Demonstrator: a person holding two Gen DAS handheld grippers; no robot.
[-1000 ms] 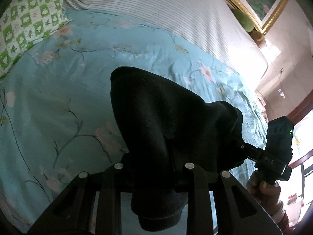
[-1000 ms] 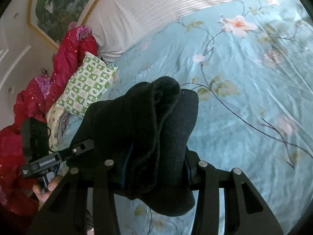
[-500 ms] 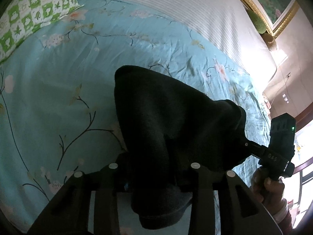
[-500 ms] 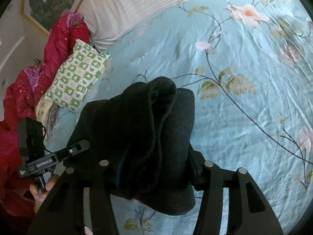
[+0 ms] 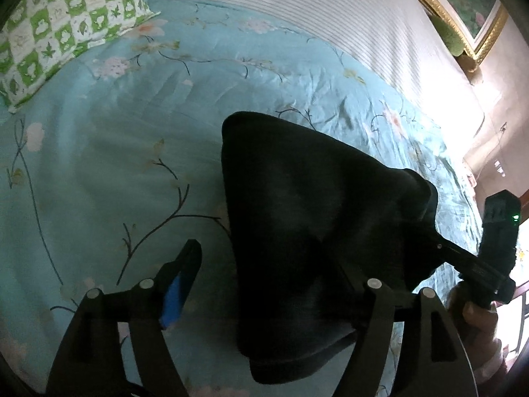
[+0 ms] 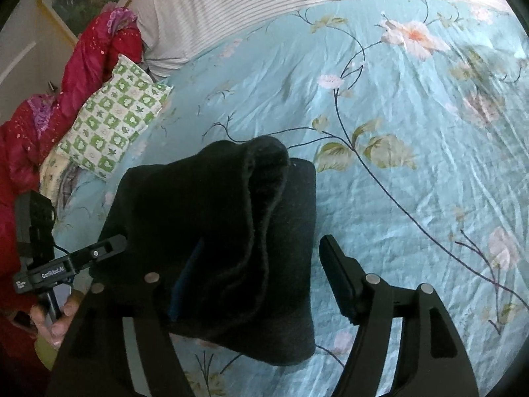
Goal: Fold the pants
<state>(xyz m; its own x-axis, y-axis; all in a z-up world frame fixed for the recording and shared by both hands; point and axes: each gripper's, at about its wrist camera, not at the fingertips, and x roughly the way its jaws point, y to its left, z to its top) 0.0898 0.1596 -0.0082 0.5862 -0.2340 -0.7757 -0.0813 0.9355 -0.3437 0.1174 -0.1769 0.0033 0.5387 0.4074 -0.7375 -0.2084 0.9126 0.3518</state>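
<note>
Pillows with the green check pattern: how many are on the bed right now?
1. The green checked pillow lies at the bed's edge beside the red quilt, apart from the black pants. More could be hidden beyond the views.

Both wrist fisheyes look steeply down from close above the turquoise floral bedsheet [image 5: 109,152] [image 6: 413,172], facing each other across the bundled black fleece pants [image 5: 307,231] [image 6: 228,231].

— What covers the bed?
— A pale turquoise floral bedsheet [image 5: 139,152], with a white striped bolster [image 5: 324,16] along its far edge.
— The wall?
— A gold-framed landscape painting [image 5: 463,16], daylight glaring beside it.
</note>
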